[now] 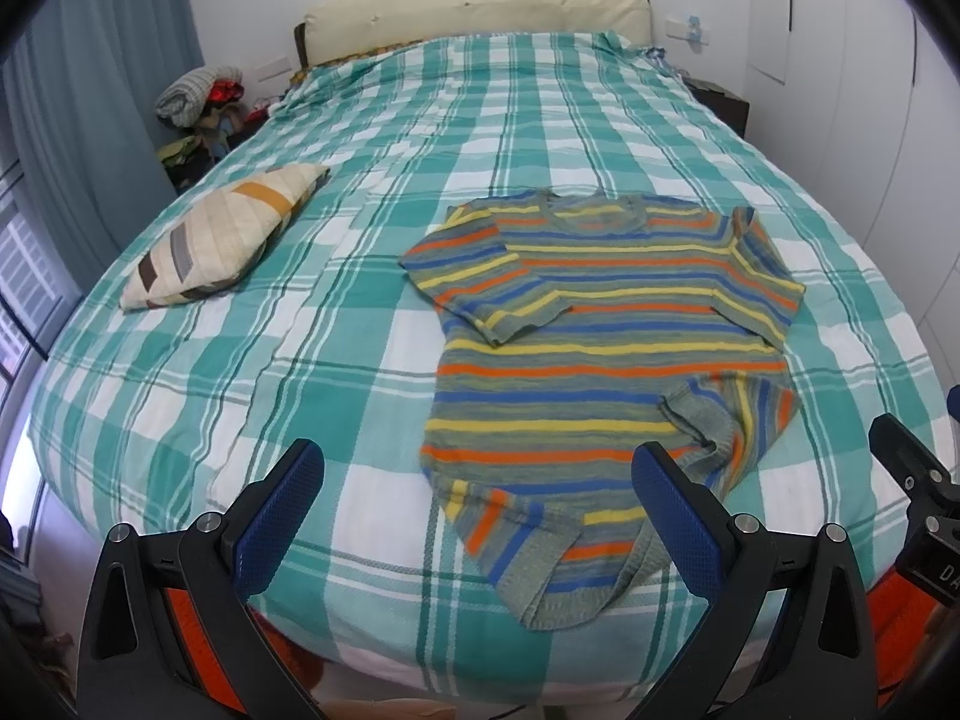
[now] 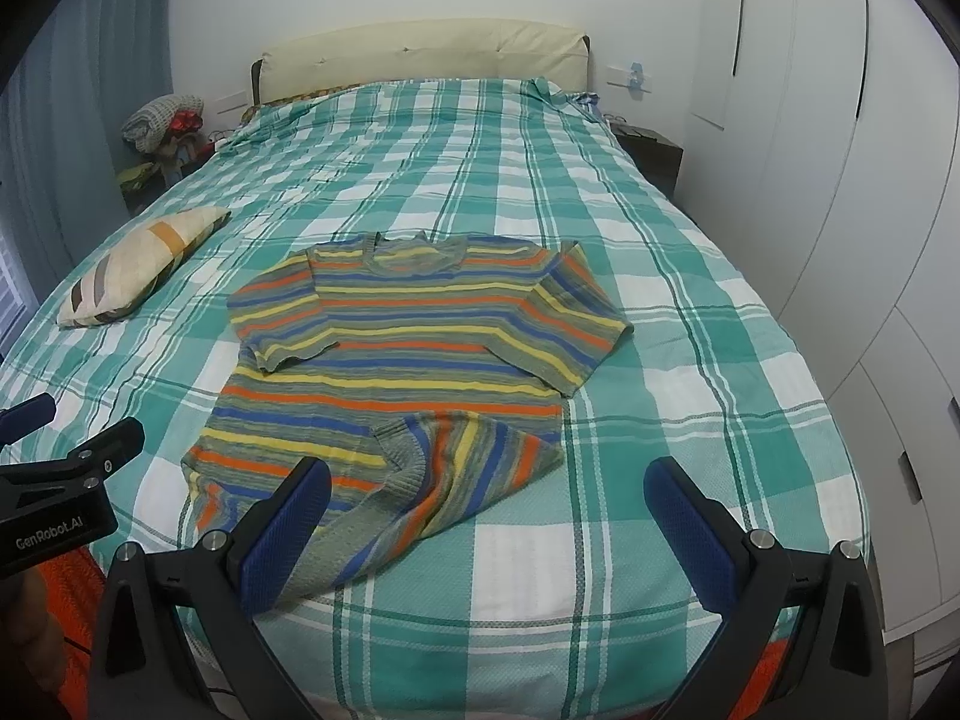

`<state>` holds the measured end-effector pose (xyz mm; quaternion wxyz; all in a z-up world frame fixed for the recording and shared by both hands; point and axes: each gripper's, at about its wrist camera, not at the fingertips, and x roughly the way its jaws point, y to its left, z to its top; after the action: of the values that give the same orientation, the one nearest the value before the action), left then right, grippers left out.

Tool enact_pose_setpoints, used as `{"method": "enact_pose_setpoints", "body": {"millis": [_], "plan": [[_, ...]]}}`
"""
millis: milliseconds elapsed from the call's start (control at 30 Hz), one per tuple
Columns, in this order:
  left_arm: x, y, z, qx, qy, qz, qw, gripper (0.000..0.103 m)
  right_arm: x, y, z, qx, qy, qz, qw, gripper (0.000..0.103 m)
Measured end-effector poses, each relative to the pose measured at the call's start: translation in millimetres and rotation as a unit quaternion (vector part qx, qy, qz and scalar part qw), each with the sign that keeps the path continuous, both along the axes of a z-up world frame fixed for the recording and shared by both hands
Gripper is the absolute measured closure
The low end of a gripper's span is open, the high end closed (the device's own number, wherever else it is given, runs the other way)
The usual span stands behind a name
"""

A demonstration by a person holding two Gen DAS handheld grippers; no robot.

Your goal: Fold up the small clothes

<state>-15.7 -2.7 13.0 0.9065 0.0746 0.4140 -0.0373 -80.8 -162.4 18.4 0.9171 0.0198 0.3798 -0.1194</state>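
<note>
A small knitted sweater (image 1: 600,324) is lying flat, front up, on the near half of the bed (image 1: 300,396), neck toward the headboard (image 1: 474,9), hem toward the foot. It is showing narrow bands of orange, yellow and blue on a grey-green ground, with a plain grey-green ribbed neck, cuffs and hem. One sleeve is lying bent across the chest; the other is running down the far side and curling in over the lower corner, its stripes turning upright there. The near hem corner is folding up, slightly rumpled. The left gripper (image 1: 477,468) is hovering above the hem with its blue pads wide apart, holding nothing; the right gripper (image 2: 486,483) is hanging likewise spread and empty over the curled sleeve. A striped pillow (image 1: 222,240) is resting well apart from the sweater
</note>
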Motion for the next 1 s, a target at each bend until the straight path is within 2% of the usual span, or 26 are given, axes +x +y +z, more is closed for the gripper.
{"method": "enact_pose_setpoints", "body": {"millis": [533,1000], "plan": [[-2.5,1.2,2.5,-0.002,0.003,-0.002,1.0000,0.001,0.4,6.4,-2.9,-0.002,0.003,0.006,1.000,0.000],[-21.0,8.0,3.2,-0.004,0.006,-0.013,0.9999,0.001,-19.3,13.9,-3.7,0.000,0.011,0.017,1.000,0.000]]}}
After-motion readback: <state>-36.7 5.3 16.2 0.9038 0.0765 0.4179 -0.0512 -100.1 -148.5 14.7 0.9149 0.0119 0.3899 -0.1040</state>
